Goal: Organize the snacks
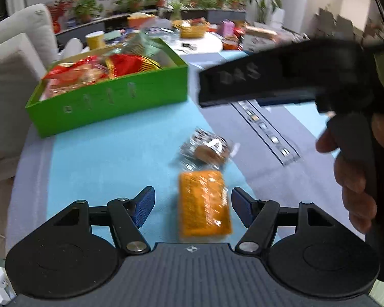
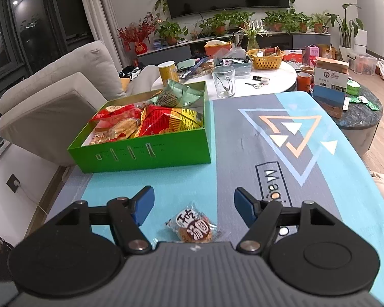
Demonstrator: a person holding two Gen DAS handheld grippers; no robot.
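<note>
Orange snack pack (image 1: 204, 206) lies on the counter (image 1: 115, 168) squarely between my left gripper's (image 1: 193, 206) fingers, long axis running straight ahead along them; the pads stand apart, clear of its sides. Round cake packet (image 2: 193, 226) sits between the right gripper's (image 2: 193, 204) spread fingers, untouched. Green box (image 2: 146, 153) is ahead-left of both. I judge left nearer a grasp.
</note>
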